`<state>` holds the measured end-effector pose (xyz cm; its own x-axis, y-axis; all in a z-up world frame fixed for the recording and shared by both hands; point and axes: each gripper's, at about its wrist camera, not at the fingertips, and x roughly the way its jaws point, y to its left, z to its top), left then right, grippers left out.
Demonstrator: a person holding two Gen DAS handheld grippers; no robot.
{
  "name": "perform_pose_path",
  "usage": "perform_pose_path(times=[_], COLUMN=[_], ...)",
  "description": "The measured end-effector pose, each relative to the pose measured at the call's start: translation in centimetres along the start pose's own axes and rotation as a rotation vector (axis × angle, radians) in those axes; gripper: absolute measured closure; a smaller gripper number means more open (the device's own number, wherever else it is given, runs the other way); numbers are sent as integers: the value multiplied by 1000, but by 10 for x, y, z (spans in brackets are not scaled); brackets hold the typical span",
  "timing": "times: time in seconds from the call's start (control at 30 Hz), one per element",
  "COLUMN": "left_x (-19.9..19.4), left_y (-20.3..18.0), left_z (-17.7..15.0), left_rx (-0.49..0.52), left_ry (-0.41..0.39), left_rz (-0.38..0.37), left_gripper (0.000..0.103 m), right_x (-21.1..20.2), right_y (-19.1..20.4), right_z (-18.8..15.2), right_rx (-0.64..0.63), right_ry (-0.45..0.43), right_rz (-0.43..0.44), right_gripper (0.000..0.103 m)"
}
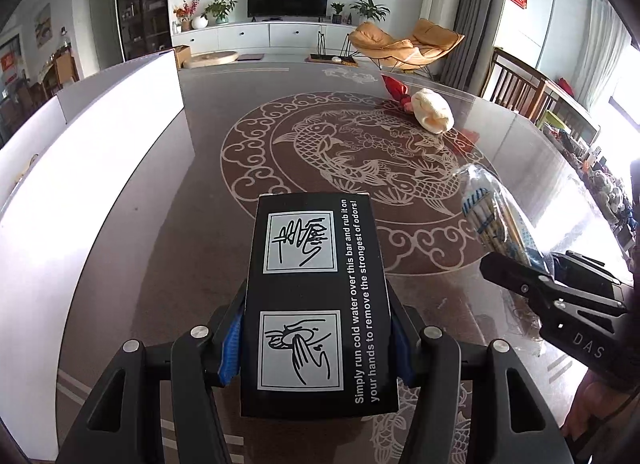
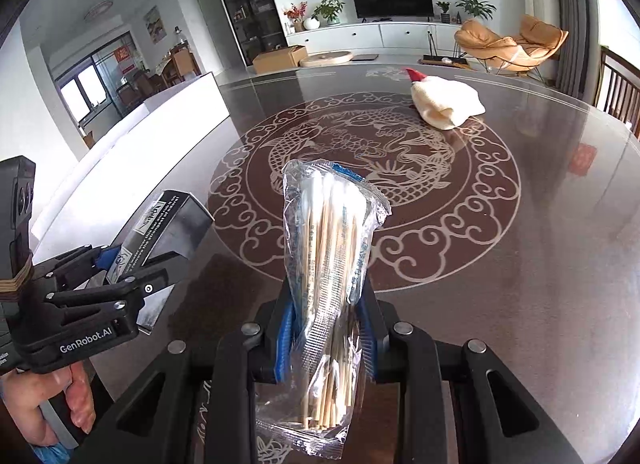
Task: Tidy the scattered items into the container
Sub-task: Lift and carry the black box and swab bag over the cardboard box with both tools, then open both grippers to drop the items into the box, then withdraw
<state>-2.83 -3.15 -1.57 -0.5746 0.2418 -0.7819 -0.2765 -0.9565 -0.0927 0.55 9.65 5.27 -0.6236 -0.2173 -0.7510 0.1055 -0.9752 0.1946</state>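
The left gripper (image 1: 318,338) is clamped on a black box (image 1: 316,304), its blue finger pads (image 1: 230,348) pressing the box's two long sides; the box projects forward between the fingers and is held above the table (image 1: 168,248), with printed hand-washing diagrams and white text facing up. The right gripper (image 2: 326,338) is clamped on a clear bag of cotton swabs (image 2: 330,264), the blue pads (image 2: 285,344) squeezing the bag near its middle, so that the cotton tips point forward and the wooden ends point back toward the camera. Both items are held in the air, side by side, over the near edge of the glass-topped table with its fish medallion. A white container (image 1: 100,168) stands to the left on the table, beside the left gripper. A cream cloth (image 2: 446,106) lies at the far right of the medallion, touching a red item (image 2: 415,75) behind it.
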Motion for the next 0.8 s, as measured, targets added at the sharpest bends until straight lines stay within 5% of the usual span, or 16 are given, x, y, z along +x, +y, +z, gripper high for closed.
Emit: perform_pose_path(times=[0.2, 0.5, 0.8], left_x=[-50, -122, -88], left_y=[58, 227, 335], left_z=[39, 103, 92], left_rx=[-88, -243, -409], left_ry=[-84, -171, -79], left_rz=[0, 221, 271], left_gripper=[45, 45, 45], right_x=[0, 19, 127], right_y=[62, 235, 347], right_z=[63, 199, 234], right_rx=[-142, -374, -519], right_ry=[-42, -132, -41], right_rz=[77, 315, 310], right_gripper=[74, 74, 74])
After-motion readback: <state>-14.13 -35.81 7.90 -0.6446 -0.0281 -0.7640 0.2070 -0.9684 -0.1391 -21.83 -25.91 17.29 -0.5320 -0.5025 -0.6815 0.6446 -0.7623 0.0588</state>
